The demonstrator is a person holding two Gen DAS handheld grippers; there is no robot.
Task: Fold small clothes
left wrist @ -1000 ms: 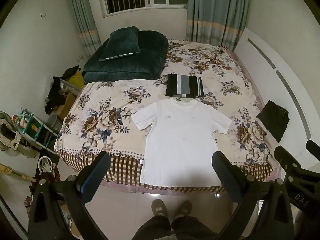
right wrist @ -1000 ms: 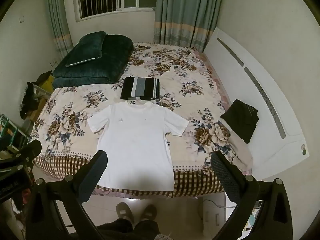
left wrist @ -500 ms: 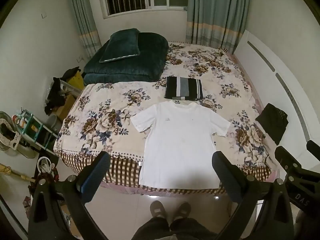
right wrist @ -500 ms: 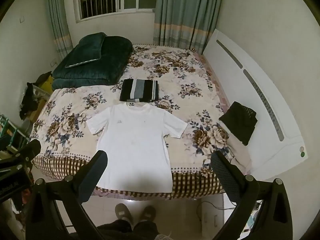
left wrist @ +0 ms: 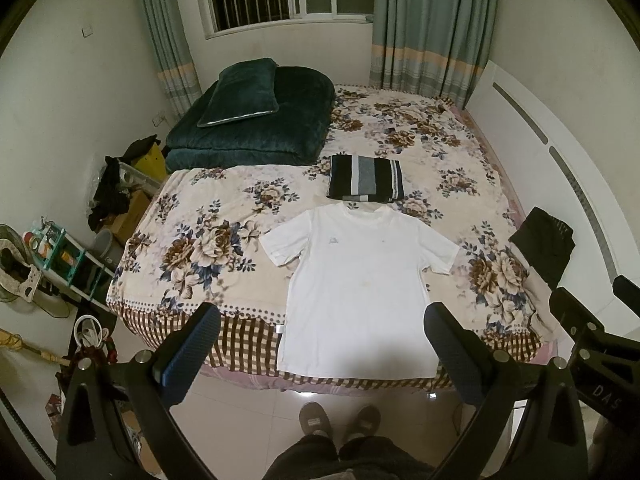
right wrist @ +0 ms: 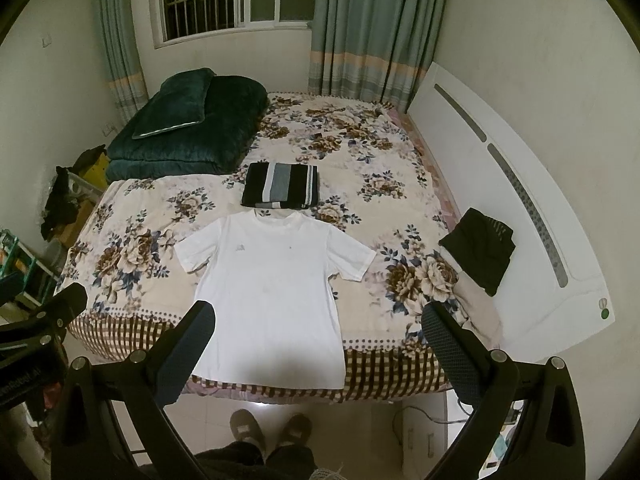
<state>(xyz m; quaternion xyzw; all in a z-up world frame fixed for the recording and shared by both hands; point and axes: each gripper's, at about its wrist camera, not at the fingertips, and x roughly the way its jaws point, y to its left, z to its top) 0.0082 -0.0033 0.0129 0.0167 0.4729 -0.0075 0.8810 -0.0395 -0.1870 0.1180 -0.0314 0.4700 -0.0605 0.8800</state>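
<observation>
A white T-shirt (left wrist: 360, 280) lies flat, front up, on the floral bed, its hem at the near edge; it also shows in the right wrist view (right wrist: 272, 288). A folded black and grey striped garment (left wrist: 364, 178) lies just beyond its collar, also seen in the right wrist view (right wrist: 280, 185). A folded black garment (left wrist: 546, 240) sits at the bed's right edge by the headboard, and in the right wrist view (right wrist: 478, 250). My left gripper (left wrist: 322, 322) and right gripper (right wrist: 320, 320) are both open and empty, held high above the bed's near edge.
A dark green quilt with a pillow (left wrist: 256, 120) fills the far left of the bed. A white headboard (right wrist: 508, 184) runs along the right. Clutter and a shelf (left wrist: 60, 256) stand on the floor at left. The person's slippered feet (left wrist: 340, 420) stand on the tiled floor.
Both grippers have drawn slightly back and up from the bed; the T-shirt sits a little higher in both views. Nothing on the bed has moved.
</observation>
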